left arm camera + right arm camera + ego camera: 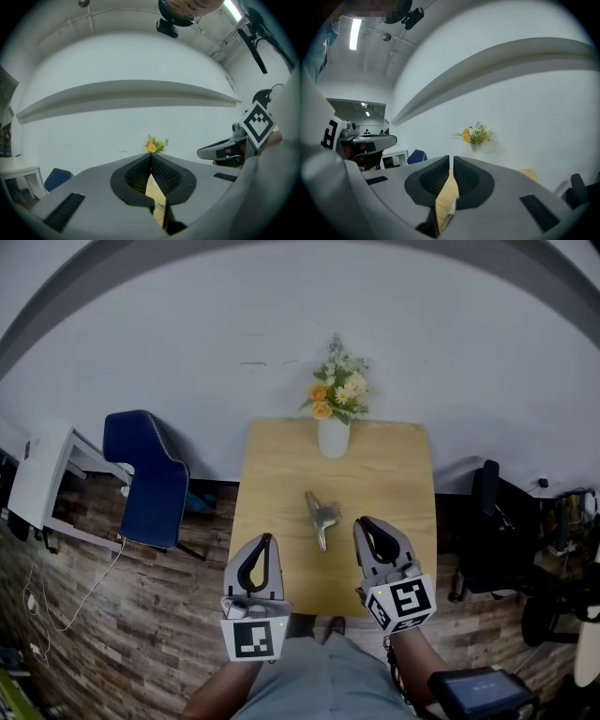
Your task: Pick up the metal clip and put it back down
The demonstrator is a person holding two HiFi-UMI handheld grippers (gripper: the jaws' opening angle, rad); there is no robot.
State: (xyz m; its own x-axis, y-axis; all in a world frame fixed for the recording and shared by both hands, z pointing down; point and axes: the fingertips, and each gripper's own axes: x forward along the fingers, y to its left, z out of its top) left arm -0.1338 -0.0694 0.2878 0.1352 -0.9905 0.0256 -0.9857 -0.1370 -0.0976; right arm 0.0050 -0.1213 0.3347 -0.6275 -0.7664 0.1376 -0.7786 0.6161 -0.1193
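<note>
The metal clip (322, 518) lies flat near the middle of the wooden table (272, 465), silver and pointing away from me. My left gripper (267, 539) hovers over the table's near left part, a short way left of and nearer than the clip, shut and empty. My right gripper (364, 523) hangs just right of the clip, also shut with nothing in it. In the left gripper view the jaws (151, 157) meet at a point; in the right gripper view the jaws (451, 160) stand closed too. A pale sliver of the clip (452, 207) shows below them.
A white vase of orange and white flowers (335, 401) stands at the table's far edge against the wall. A blue chair (150, 474) and a white cabinet (42, 474) are to the left, a black chair (487, 507) to the right. The floor is wood plank.
</note>
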